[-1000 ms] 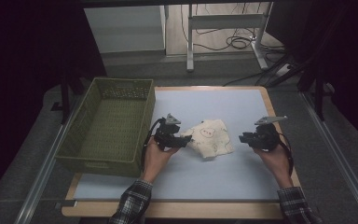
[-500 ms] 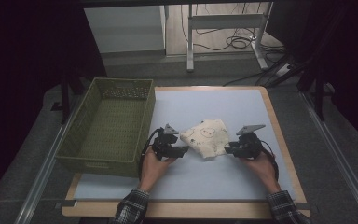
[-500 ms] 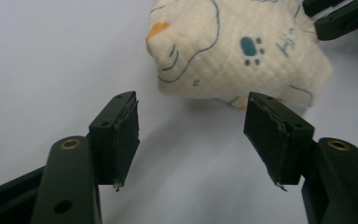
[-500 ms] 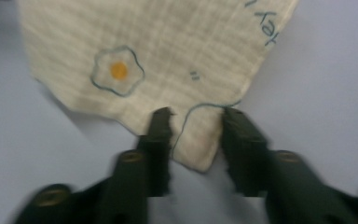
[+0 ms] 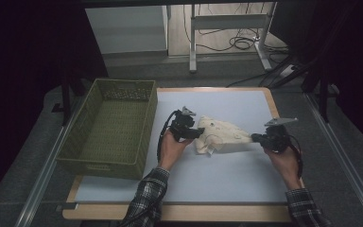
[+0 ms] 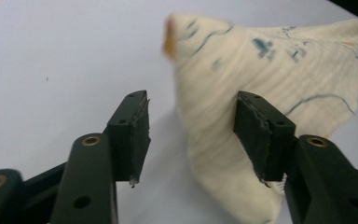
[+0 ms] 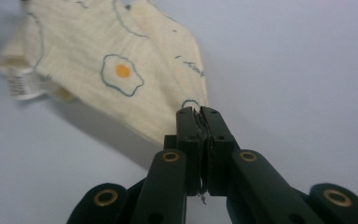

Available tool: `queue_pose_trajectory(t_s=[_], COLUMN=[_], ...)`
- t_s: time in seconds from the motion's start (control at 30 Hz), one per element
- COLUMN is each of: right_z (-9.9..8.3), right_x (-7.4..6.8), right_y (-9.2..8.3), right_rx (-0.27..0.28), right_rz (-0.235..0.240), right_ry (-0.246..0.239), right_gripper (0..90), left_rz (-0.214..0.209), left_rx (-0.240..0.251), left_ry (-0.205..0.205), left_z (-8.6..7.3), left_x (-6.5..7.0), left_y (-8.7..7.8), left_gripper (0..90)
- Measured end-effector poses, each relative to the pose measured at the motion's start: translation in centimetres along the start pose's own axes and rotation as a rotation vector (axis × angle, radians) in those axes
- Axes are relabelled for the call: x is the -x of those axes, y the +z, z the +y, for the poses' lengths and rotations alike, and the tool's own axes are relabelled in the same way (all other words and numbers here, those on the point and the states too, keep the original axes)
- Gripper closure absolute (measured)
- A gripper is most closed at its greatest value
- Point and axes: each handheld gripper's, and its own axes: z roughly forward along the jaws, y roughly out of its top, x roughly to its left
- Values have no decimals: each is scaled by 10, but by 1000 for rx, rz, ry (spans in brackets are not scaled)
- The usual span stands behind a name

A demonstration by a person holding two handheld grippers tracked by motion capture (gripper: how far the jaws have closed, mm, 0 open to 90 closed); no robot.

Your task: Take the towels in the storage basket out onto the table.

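Your pale blue wood-edged table [image 5: 227, 175] carries a green woven plastic basket [image 5: 108, 127] at nine o'clock and a cream egg-print cloth [image 5: 220, 137] at centre.

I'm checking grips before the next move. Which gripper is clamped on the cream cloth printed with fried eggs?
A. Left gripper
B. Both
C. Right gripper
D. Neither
C: the right gripper is shut on a corner of the cream cloth, while the left gripper has its jaws apart around a fold.

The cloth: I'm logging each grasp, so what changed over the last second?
The right gripper came in from the table's right side, its fingers closing on the cloth corner, and has drawn it rightward, stretching it out. The left gripper, fingers closing but apart, sits at the cloth's left edge. The green basket stayed put.
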Motion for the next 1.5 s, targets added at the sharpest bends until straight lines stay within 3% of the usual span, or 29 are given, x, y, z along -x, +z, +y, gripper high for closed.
queue_pose_trajectory(t_s=[0.1, 0.13, 0.17, 0.23, 0.3, 0.43, 0.47, 0.53, 0.6, 0.67, 0.8, 0.87, 1.0, 1.1, 1.13, 1.2, 1.3, 1.33, 1.37, 1.4, 1.5], right_z=[-4, -8, -8, -12, -14, -15, -15, -14, -14, -15, -16, -19, -24, -34, -43, -49, -66, -77, -77, -82, -81], right_x=[8, 12, 12, 14, 13, 12, 11, 10, 9, 9, 2, -11, -25, -37, -45, -49, -58, -59, -59, -58, -55], right_y=[0, 2, 2, 4, 6, 8, 8, 6, 3, -5, -23, -34, -46, -54, -58, -60, -66, -72, -72, -78, -81], right_rx=[-6, -14, -14, -19, -22, -26, -27, -23, -11, 13, 64, 77, 81, 73, 56, 47, 14, -6, -6, -17, -16], right_rz=[-5, -6, -6, -2, 1, 9, 12, 16, 18, 28, 69, 86, 99, 125, 138, 144, 142, 140, 140, 127, 113], right_ry=[23, 39, 39, 44, 49, 47, 47, 43, 41, 49, 46, 5, -26, -37, -46, -54, -65, -55, -55, -52, -49], right_gripper=[872, 870, 870, 869, 868, 867, 867, 866, 867, 867, 867, 867, 867, 866, 866, 866, 866, 858, 858, 801, 764], left_rz=[-9, -42, -42, -85, -127, -143, -146, -141, -146, -151, -123, -107, -98, -118, -152, -172, -203, -200, -193, -180, -168], left_rx=[-7, -17, -17, -31, -45, -85, -97, -114, -90, -72, -58, -60, -87, -118, -140, -152, -167, -170, -166, -155, -132], left_ry=[11, 12, 12, 14, 19, 27, 31, 37, 20, -6, 22, 48, 83, 77, 64, 61, 58, 57, 60, 57, 38], left_z=[-4, -11, -11, -18, -26, -37, -39, -40, -38, -34, -26, -26, -35, -51, -64, -71, -87, -89, -91, -90, -87], left_x=[4, 8, 8, 11, 15, 22, 23, 24, 21, 16, 18, 24, 37, 45, 49, 52, 58, 58, 58, 54, 50], left_y=[-4, -8, -8, -9, -8, 7, 11, 15, 10, -2, -31, -44, -63, -69, -71, -71, -70, -71, -72, -74, -75], left_gripper=[431, 410, 407, 400, 386, 385, 416, 596, 773, 821, 837, 834, 819, 807, 805, 791, 669, 593, 593, 505, 480])
